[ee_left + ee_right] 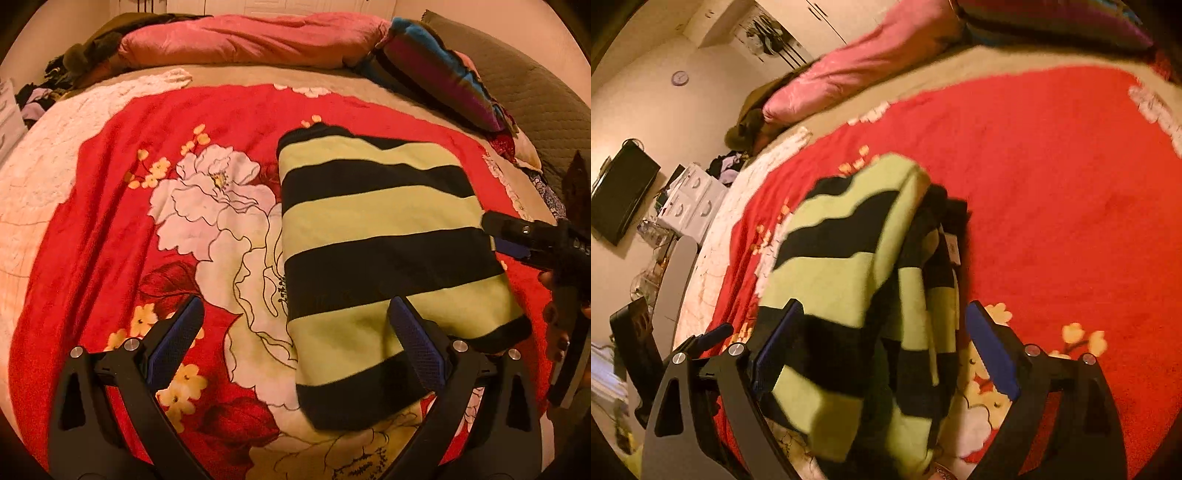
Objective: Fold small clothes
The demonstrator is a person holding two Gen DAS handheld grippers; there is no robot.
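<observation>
A small black and lime-green striped garment [384,258] lies folded into a long rectangle on the red floral blanket [147,229]. My left gripper [295,321] is open above its near end, with the right finger [413,339] over the cloth. My right gripper [882,328] is open around the garment's stacked layers [857,277], seen edge-on and blurred. The right gripper also shows in the left wrist view [517,240] at the garment's right edge.
A pink duvet [251,40] and a striped cushion [436,74] lie at the head of the bed. A grey quilt [535,96] is at the far right. White storage boxes [690,203] and a wall television [620,192] stand left of the bed.
</observation>
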